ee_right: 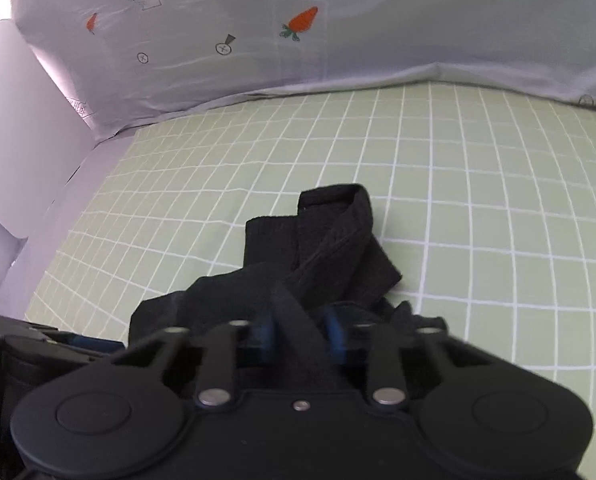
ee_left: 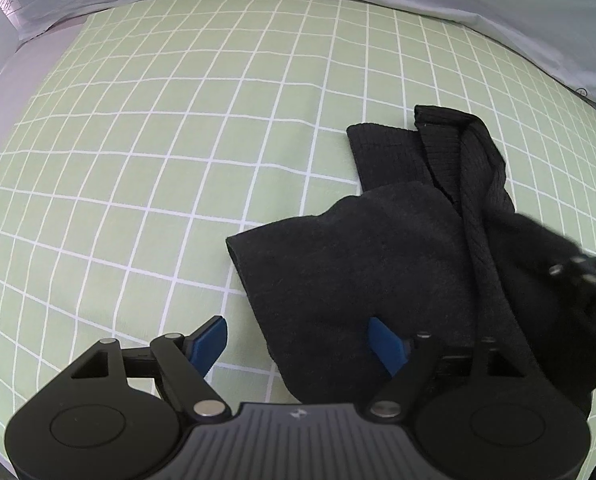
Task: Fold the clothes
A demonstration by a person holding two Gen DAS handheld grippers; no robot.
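Black linkage and blue pads of the right gripper (ee_right: 300, 338) fill the bottom of its own view, the jaws drawn in and pinching a raised fold of the black garment (ee_right: 322, 240) between them. Largest in either view is the bed, covered by a pale green sheet (ee_left: 178, 140) printed with a white grid, smooth and nearly flat, with only faint wrinkles. A grey-lavender cloth (ee_right: 338, 40) with small printed carrots and screw symbols rises along the far edge of the sheet as a soft, creased wall; a plain white panel (ee_right: 14, 128) closes the left corner. Lying on the sheet toward the right of the left wrist view, the dark garment (ee_left: 358, 248) shows a soft, matte body with a rounded, folded-over edge, and ribbed knit bands crossing at its far end. Wide, bare sheet lies to the left and beyond the garment. Spread wide, the left gripper (ee_left: 302, 340) holds nothing: one blue pad (ee_left: 210, 340) sits over bare sheet, the other (ee_left: 386, 344) over the garment's near edge, though whether it touches the cloth I cannot tell.
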